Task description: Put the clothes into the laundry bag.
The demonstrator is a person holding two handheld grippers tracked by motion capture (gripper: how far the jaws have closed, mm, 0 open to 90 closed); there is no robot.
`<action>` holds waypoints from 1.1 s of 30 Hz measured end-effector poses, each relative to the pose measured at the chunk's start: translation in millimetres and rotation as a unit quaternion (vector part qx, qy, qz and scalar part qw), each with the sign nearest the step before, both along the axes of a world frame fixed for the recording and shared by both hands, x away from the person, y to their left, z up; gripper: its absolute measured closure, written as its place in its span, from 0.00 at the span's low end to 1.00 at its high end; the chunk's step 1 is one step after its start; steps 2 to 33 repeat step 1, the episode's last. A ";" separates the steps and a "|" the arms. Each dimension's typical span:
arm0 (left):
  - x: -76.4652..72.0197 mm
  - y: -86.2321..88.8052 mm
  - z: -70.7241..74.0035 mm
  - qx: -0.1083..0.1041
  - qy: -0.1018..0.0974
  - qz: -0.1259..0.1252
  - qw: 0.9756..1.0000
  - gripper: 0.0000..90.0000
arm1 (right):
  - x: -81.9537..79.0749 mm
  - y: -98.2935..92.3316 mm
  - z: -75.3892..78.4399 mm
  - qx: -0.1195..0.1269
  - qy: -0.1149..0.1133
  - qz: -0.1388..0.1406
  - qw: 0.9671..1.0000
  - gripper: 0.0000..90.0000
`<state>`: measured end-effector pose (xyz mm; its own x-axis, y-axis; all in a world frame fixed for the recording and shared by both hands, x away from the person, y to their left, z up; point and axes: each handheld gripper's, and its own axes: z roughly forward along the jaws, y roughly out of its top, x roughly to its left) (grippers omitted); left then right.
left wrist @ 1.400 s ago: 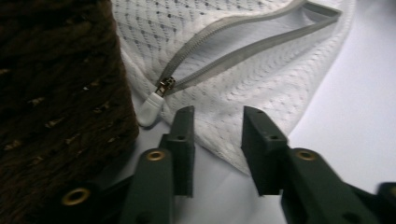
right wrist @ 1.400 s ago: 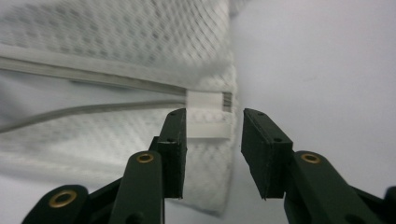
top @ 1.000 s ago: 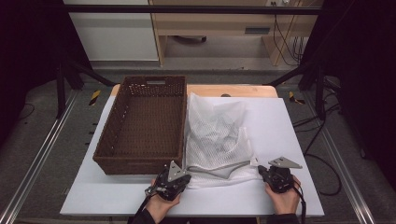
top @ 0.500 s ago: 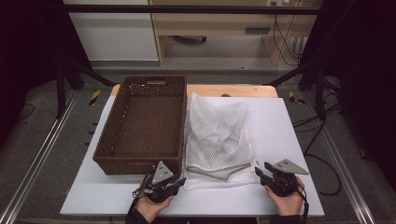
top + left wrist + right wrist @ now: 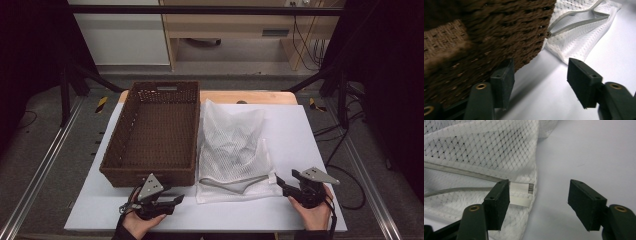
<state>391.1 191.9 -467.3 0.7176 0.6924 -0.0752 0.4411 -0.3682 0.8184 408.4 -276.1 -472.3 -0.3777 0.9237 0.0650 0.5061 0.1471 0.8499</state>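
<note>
A white mesh laundry bag [image 5: 232, 150] lies flat on the white table top [image 5: 310, 130], its grey zipper [image 5: 235, 181] partly undone along the near edge. To its left stands an empty brown wicker basket [image 5: 150, 130]. My left gripper [image 5: 177, 200] is open in front of the basket's near right corner; its jaws have just been opening and only bare table lies between them [image 5: 541, 82]. My right gripper [image 5: 280, 182] is open at the bag's near right corner; its jaws have just been opening, and the corner with its white tab [image 5: 520, 192] lies loose by one jaw.
In the left gripper view the basket wall [image 5: 486, 32] rises close to one jaw, with the bag [image 5: 579, 32] beyond. Bare table stretches right of the bag. Black frame legs, rails and cables surround the table on the floor.
Both grippers opened and let go of the bag's near edge, which now lies flat. The left gripper drew away to the left, in front of the basket; the right one barely moved.
</note>
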 end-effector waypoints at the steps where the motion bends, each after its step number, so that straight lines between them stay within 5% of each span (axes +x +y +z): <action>1: 0.3 2.2 -0.1 0.001 0.000 0.000 1.000 0.40 | -0.3 -1.8 0.2 0.002 0.000 -0.002 1.000 0.36; 33: 0.3 2.2 -0.1 0.001 0.000 0.000 1.000 0.40 | -0.3 -1.8 0.2 0.002 0.000 -0.002 1.000 0.36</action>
